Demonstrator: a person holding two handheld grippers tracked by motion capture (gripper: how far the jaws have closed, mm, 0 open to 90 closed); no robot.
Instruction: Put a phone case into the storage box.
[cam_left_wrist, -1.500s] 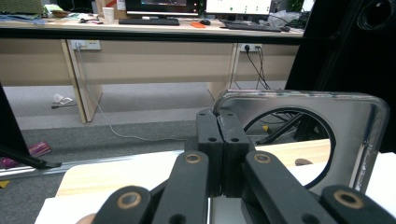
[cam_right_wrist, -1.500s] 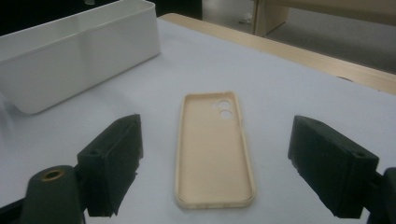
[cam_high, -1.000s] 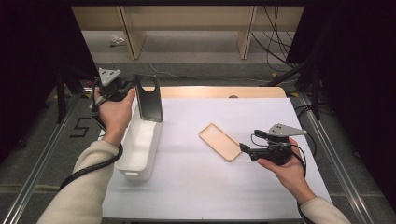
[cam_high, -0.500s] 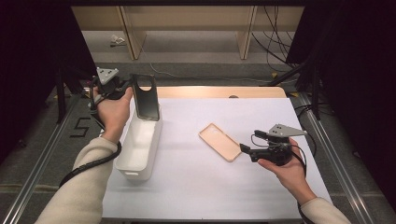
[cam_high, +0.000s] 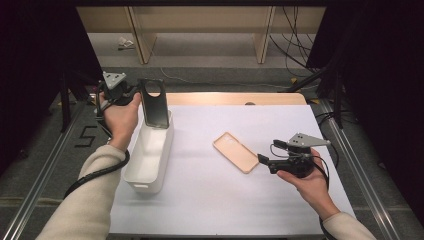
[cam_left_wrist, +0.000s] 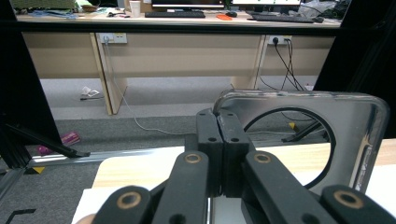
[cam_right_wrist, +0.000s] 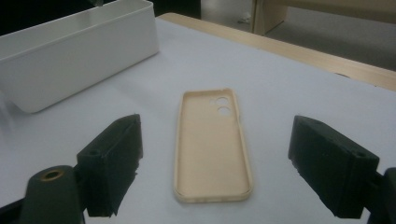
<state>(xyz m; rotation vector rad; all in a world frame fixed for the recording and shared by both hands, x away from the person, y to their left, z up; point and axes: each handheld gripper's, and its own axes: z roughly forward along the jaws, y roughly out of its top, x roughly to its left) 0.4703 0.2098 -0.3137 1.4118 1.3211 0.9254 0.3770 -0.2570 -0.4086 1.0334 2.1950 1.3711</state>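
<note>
From the high view, the left claw (cam_high: 134, 94) pinches a dark phone case (cam_high: 153, 102) upright over the white bin (cam_high: 150, 150) on the desk (cam_high: 210, 200). The left gripper view shows it gripped by its thin rim (cam_left_wrist: 224, 100); probably light, flexible, slippery. In the right gripper view, spread jaws face the beige phone case (cam_right_wrist: 212, 147), lying flat.

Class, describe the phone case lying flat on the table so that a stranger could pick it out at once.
On the white table, look right of the long white bin. The tan phone case lies flat, hollow side up, just ahead of the open right gripper. The other case is dark and held upright.
</note>
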